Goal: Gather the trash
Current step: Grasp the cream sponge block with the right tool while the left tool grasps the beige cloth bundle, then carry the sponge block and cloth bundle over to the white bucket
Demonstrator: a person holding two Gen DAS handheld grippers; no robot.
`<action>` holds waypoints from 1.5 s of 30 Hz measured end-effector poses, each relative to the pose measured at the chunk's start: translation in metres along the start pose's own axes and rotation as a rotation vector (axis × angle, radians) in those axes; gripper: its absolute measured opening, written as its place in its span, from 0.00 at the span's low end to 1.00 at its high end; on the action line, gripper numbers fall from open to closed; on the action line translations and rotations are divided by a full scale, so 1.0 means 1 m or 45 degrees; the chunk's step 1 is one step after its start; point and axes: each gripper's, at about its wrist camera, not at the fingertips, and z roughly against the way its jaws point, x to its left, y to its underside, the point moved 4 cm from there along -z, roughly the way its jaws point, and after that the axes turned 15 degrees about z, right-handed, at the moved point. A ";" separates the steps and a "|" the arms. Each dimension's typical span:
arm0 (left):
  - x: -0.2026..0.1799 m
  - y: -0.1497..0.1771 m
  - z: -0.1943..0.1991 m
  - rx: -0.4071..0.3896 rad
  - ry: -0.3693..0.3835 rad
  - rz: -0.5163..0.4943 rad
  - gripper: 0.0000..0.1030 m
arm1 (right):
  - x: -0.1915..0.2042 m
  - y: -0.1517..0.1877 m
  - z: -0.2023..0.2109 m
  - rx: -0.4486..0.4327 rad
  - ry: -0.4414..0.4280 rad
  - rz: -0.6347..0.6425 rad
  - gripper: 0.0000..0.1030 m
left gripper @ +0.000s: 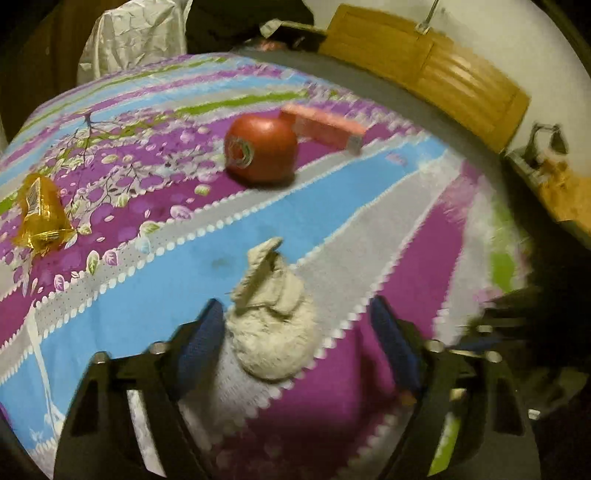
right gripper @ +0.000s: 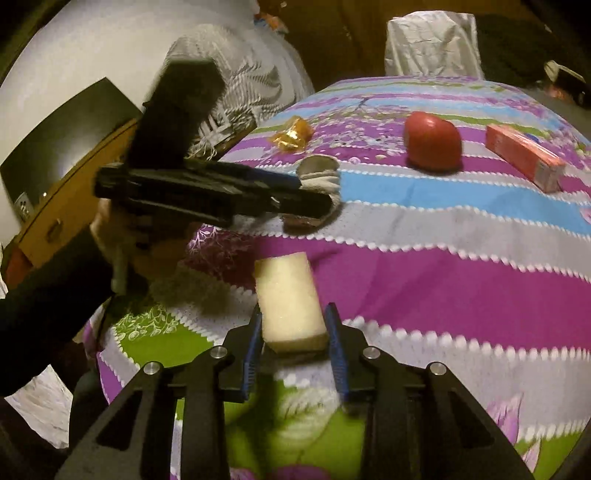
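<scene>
A crumpled beige paper wad (left gripper: pixel 269 328) lies on the striped bedspread (left gripper: pixel 351 192) between the fingers of my left gripper (left gripper: pixel 295 310). It rests against the left pad, and a wide gap separates it from the right pad, so this gripper is open. In the right wrist view the left gripper (right gripper: pixel 325 192) comes in from the left around the same wad (right gripper: pixel 321 179). My right gripper (right gripper: pixel 294 314) has both blue pads against the sides of a pale yellow sponge block (right gripper: pixel 286 295) lying on the bedspread (right gripper: pixel 443 266).
A red round fruit with a sticker (left gripper: pixel 260 147) (right gripper: pixel 432 142), a pink carton (left gripper: pixel 325 125) (right gripper: pixel 524 158) and a golden wrapper (left gripper: pixel 40 214) (right gripper: pixel 291 134) lie farther off on the cover. A white plastic bag (left gripper: pixel 136 33) stands behind the bed, wooden furniture (left gripper: pixel 424 62) beside it.
</scene>
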 end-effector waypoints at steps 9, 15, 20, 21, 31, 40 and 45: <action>0.019 0.071 0.103 -0.216 -0.131 0.218 0.39 | 0.032 -0.005 0.029 -0.046 0.104 0.038 0.33; 0.041 0.161 0.158 -0.275 -0.553 0.341 0.40 | 0.048 0.008 0.015 0.014 0.172 0.074 0.35; 0.054 0.187 0.141 -0.288 -0.646 0.346 0.56 | 0.050 0.014 0.003 0.008 0.170 0.097 0.47; 0.055 0.188 0.139 -0.310 -0.645 0.351 0.58 | 0.052 0.014 0.005 0.001 0.183 0.109 0.55; 0.064 0.201 0.146 -0.424 -0.555 0.493 0.78 | 0.042 0.009 0.008 -0.049 0.162 0.086 0.59; 0.062 0.204 0.180 -0.569 -0.502 0.589 0.36 | 0.064 0.002 0.016 -0.091 0.156 0.061 0.32; 0.049 0.202 0.236 -0.675 -0.669 0.583 0.36 | 0.112 -0.044 0.012 -0.137 0.029 0.129 0.32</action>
